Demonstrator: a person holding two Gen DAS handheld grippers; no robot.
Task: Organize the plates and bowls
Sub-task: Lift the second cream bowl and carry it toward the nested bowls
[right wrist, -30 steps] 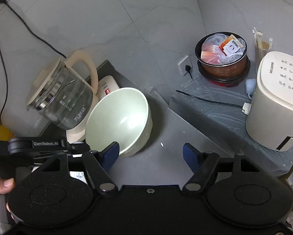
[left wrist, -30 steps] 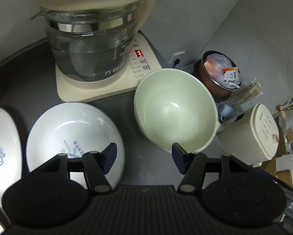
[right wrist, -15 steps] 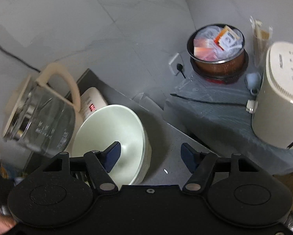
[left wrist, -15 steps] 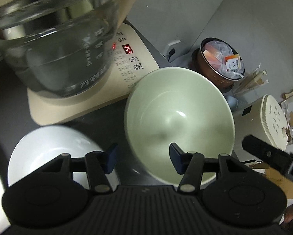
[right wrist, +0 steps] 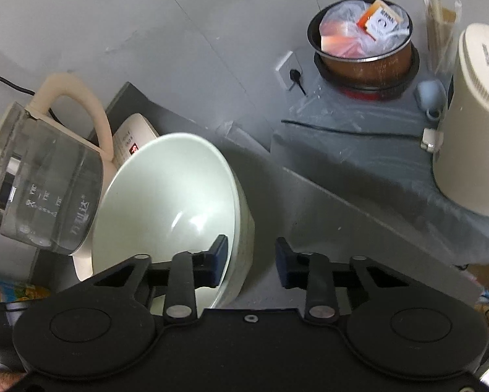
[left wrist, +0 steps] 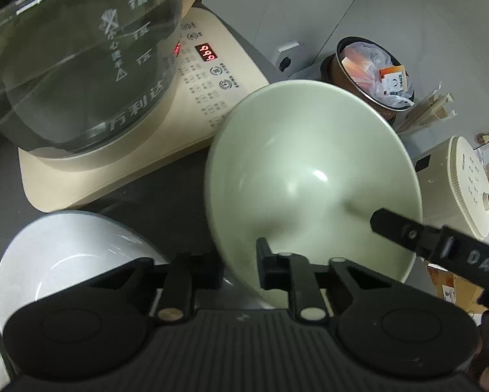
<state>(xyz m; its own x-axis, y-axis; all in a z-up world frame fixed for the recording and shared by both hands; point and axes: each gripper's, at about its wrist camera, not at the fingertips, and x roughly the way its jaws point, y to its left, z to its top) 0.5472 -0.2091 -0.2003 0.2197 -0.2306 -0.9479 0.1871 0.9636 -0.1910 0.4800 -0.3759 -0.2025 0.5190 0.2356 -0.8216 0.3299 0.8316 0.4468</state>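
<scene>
Dark grey countertop (left wrist: 166, 189) carries a clear glass kettle (left wrist: 71, 65) on its cream base, with a pale green ceramic bowl (left wrist: 309, 176) just beside it. The left gripper (left wrist: 239, 266) is closing on the bowl's near rim, the right gripper (right wrist: 251, 258) closing astride its right wall. A white bowl (left wrist: 64, 254) sits left.

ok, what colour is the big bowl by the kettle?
Pale green bowl, plain, no pattern. Shows best in the left wrist view.

Home kitchen: glass kettle (left wrist: 74, 65), rice cooker (right wrist: 473, 124), bowls on counter (right wrist: 309, 209).
</scene>
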